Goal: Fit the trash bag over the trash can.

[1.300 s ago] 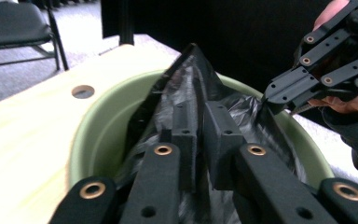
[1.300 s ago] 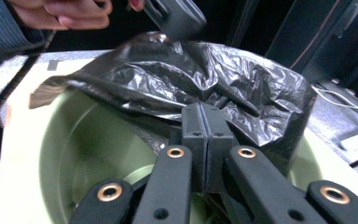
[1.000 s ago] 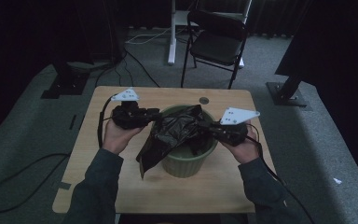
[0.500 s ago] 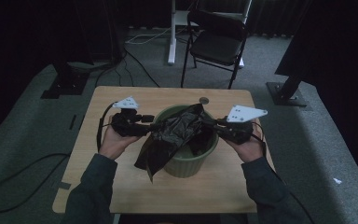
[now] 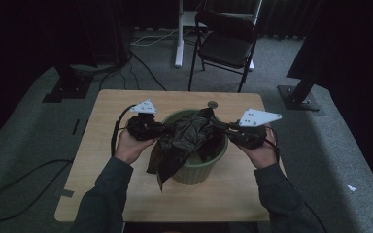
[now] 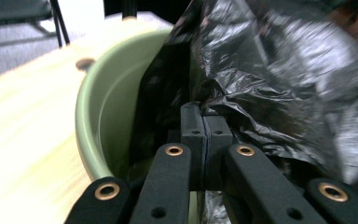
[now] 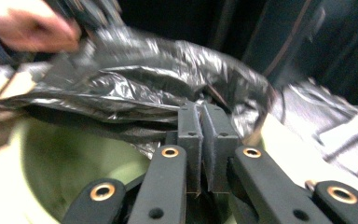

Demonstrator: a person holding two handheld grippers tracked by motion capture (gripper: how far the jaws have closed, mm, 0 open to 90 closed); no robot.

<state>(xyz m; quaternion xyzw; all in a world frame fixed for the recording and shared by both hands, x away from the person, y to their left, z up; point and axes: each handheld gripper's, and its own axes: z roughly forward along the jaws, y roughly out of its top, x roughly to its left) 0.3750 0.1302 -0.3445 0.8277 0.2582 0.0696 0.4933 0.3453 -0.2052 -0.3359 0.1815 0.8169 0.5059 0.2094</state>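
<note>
The black bag (image 5: pixel 187 141) lay crumpled across the green bin (image 5: pixel 209 162), part inside, part hanging over its near-left rim; lining was not finished. The left gripper (image 6: pixel 204 122) had just closed on the bag at the bin's left rim. The right gripper (image 7: pixel 201 116) pinched it at the bin's right rim. Spreading the bag's mouth around the rim was still left.

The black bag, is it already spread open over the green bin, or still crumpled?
Still crumpled. The black bag hangs bunched across the green bin, one end drooping outside over its rim.
</note>
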